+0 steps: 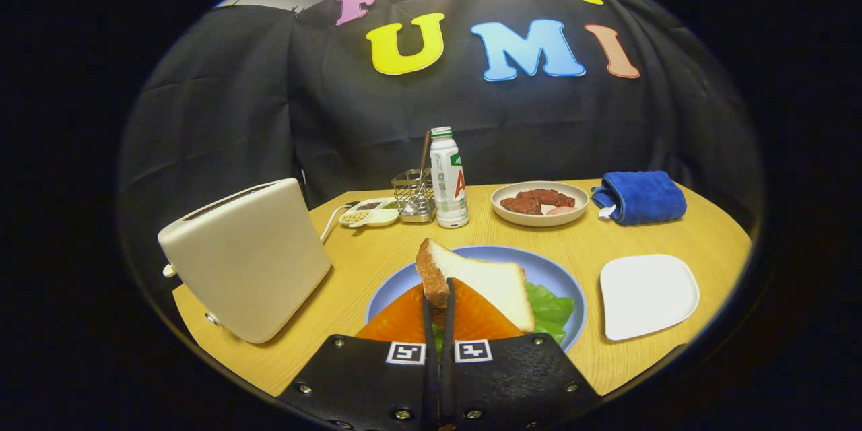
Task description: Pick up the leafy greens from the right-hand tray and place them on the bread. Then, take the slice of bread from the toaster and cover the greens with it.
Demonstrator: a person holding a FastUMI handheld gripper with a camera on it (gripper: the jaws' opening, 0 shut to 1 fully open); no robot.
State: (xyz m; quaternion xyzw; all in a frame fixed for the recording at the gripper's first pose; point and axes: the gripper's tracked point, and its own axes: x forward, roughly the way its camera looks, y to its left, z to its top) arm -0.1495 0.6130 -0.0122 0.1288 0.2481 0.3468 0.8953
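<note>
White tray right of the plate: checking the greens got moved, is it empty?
Empty: the white tray is bare; the leafy greens lie on the blue plate.

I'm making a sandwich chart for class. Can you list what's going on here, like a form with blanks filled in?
gripper: fingers shut on the bread slice
bread slice: held tilted over the blue plate
blue plate: just ahead of the fingers
greens: on the plate, under the slice
orange piece: on the plate, beside the greens
toaster: left of the plate
white tray: right of the plate
blue cloth: beyond the tray
bottle: beyond the plate
step left: lay the slice on the greens
</note>
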